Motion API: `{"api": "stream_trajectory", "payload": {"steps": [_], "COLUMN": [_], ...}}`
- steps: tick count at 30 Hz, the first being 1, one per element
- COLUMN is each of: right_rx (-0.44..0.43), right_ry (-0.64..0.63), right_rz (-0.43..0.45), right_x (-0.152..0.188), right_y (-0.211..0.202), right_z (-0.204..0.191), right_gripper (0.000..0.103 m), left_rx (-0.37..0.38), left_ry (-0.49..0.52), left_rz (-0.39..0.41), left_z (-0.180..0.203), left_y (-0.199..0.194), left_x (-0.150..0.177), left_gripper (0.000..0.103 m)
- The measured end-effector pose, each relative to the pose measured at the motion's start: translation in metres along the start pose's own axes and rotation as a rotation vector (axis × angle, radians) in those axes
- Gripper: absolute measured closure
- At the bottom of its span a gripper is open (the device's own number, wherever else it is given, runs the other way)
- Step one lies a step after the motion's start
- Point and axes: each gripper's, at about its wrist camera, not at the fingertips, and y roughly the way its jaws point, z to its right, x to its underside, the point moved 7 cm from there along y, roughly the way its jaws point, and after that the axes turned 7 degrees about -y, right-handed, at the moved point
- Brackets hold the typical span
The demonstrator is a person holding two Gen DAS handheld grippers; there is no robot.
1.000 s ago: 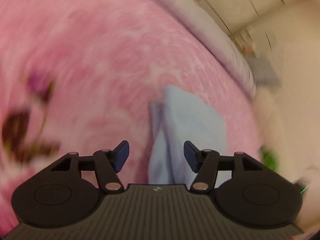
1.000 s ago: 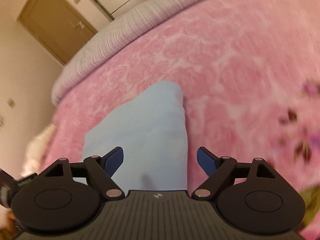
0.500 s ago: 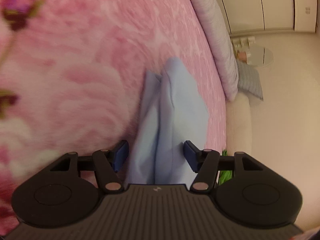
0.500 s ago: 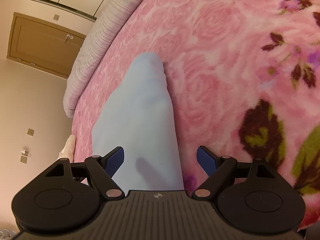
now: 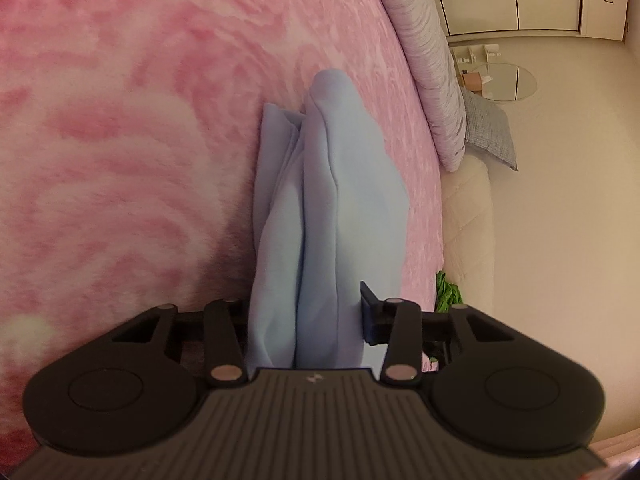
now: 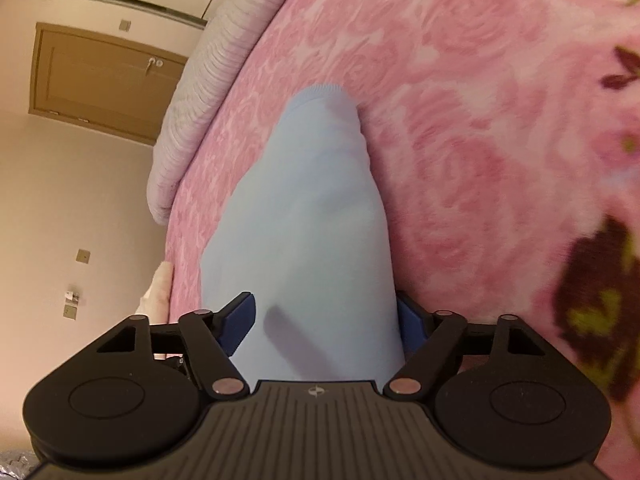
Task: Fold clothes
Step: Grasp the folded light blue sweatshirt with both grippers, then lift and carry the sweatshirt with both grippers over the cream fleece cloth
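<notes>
Both the left tongs (image 5: 306, 314) and the right tongs (image 6: 324, 322) are showing matte black bodies with ribbed centre plates, each bearing a small pale emblem at twelve o'clock, round discs at either side, silver rivets and dark blue fingertips (image 6: 239, 320).

Both grippers have dropped closer to the light blue garment (image 5: 320, 200); the left gripper (image 5: 306, 316) has been closing around its folds, the right gripper (image 6: 324, 320) narrowing beside its edges
</notes>
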Motion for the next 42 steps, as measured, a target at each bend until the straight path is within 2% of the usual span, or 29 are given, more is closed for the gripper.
{"api": "stream_trajectory", "payload": {"steps": [3, 5, 8, 14, 20, 26, 32, 38, 42], "right_rx": [0.013, 0.002, -0.050, -0.025, -0.008, -0.061, -0.157, -0.204, -0.227], "right_ry": [-0.024, -0.008, 0.034, 0.103, 0.164, 0.111, 0.003, -0.083, -0.090], "right_rz": [-0.008, -0.009, -0.015, -0.060, -0.102, -0.177, -0.307, -0.370, -0.369], "right_x": [-0.001, -0.004, -0.005, -0.010, -0.028, -0.058, -0.068, -0.046, -0.007], "right_y": [0.008, 0.013, 0.017, 0.015, -0.002, -0.009, 0.014, 0.066, 0.117], "right_z": [0.000, 0.004, 0.010, 0.005, -0.036, -0.122, -0.225, -0.319, -0.376], "right_gripper": [0.044, 0.061, 0.071, 0.075, 0.078, 0.079, 0.079, 0.079, 0.079], "left_rx": [0.022, 0.028, 0.042, -0.004, 0.026, 0.029, 0.033, 0.056, 0.060], "left_ry": [-0.011, -0.014, -0.022, -0.035, -0.103, -0.148, -0.204, -0.229, -0.207], "left_rz": [-0.019, -0.021, -0.029, -0.050, 0.001, 0.132, 0.318, 0.436, 0.437], "left_z": [-0.001, -0.003, -0.008, 0.002, 0.038, 0.094, 0.124, 0.108, 0.078], "left_y": [0.010, 0.012, 0.011, 0.009, -0.026, -0.104, -0.203, -0.297, -0.369], "left_x": [0.000, -0.001, -0.003, -0.006, -0.013, -0.012, -0.015, -0.045, -0.088], "left_gripper": [0.072, 0.074, 0.076, 0.080, 0.082, 0.082, 0.082, 0.082, 0.082]}}
